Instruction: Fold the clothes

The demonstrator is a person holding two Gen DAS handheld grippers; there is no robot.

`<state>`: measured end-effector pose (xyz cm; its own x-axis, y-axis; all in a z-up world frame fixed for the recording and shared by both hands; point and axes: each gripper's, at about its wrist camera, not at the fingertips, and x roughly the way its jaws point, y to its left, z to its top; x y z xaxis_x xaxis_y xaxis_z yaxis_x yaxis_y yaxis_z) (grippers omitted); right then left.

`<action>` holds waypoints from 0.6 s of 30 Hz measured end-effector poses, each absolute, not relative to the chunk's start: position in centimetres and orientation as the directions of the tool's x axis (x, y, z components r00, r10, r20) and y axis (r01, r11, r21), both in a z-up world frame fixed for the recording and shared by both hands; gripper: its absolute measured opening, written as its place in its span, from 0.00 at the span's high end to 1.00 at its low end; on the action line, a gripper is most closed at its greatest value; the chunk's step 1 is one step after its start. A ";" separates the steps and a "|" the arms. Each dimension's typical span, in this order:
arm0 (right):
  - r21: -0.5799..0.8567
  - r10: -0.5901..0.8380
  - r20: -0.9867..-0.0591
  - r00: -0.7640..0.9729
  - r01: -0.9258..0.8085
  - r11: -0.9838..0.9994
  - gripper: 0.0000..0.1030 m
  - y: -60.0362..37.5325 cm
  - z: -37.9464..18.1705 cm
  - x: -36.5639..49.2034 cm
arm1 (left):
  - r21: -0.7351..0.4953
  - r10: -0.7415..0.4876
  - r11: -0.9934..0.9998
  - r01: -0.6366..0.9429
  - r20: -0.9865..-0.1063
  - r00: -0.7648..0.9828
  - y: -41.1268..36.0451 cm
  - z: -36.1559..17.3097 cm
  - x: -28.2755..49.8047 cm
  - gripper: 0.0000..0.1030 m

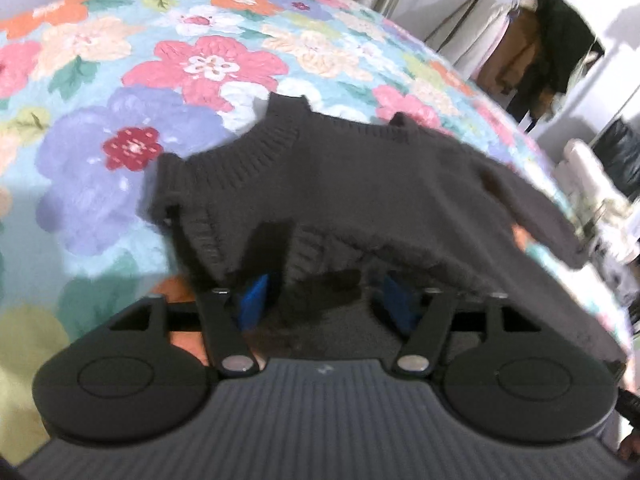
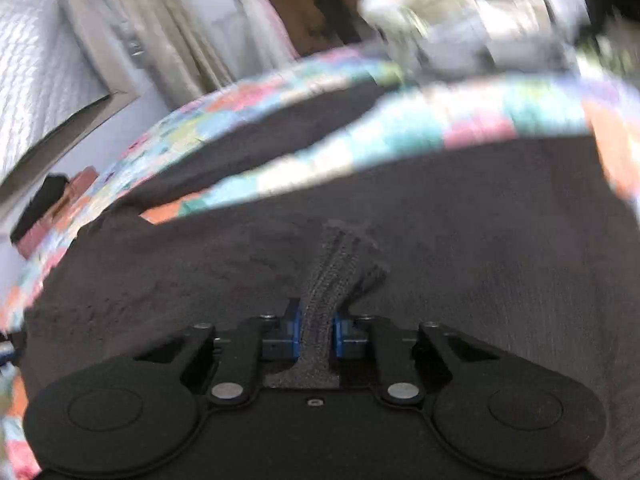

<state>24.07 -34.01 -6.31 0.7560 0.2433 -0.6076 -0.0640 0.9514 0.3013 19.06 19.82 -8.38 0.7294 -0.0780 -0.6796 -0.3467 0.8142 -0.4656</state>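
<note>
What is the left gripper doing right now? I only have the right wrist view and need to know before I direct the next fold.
Observer: The left gripper is open; its blue pads stand apart over the sweater's ribbed hem, not pressing it.
Operator: Which part of the sweater lies ahead of it?
Observer: The dark knitted sweater lies on the floral bedspread, with its ribbed neckline towards the far side.
Operator: Anything else on the bed near it?
Observer: None that the left wrist view shows; only a clothes rack stands beyond the bed.
</note>
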 end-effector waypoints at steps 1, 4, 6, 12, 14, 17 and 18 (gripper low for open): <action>0.276 0.233 -0.590 0.773 -0.078 0.958 0.85 -33.7 -5.2 23.7 | -0.497 -0.096 0.799 -0.338 -0.661 0.744 19.9 -8.7 18.8 0.16; 0.196 0.179 -0.529 0.829 -0.086 0.977 0.88 -33.1 -1.4 22.0 | -0.497 -0.109 0.806 -0.323 -0.660 0.743 19.8 -9.1 18.6 0.19; 0.155 0.101 -0.513 0.852 -0.024 0.988 0.88 -33.9 0.1 20.9 | -0.443 -0.078 0.829 -0.341 -0.696 0.714 19.6 -9.0 18.9 0.35; 0.074 -0.063 -0.591 0.805 0.132 0.989 0.88 -36.8 -1.4 21.4 | -0.348 -0.002 0.855 -0.384 -0.743 0.670 19.1 -9.5 19.5 0.47; 0.082 -0.070 -0.592 0.803 0.147 0.986 0.88 -37.0 -1.9 22.3 | -0.309 0.010 0.878 -0.367 -0.753 0.658 18.6 -9.2 19.6 0.48; 0.083 -0.059 -0.550 0.833 0.124 0.989 0.88 -37.1 -1.0 23.5 | -0.281 0.017 0.894 -0.349 -0.758 0.652 18.2 -8.8 19.5 0.47; 0.108 -0.045 -0.525 0.850 0.120 0.987 0.88 -37.2 -0.4 23.7 | -0.291 0.009 0.893 -0.344 -0.751 0.660 18.2 -8.5 19.4 0.47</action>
<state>23.74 -37.23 -0.42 0.8497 -0.0454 -0.5253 0.1198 0.9869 0.1085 19.42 18.23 -8.51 0.6600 0.0094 -0.7512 -0.3437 0.8929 -0.2908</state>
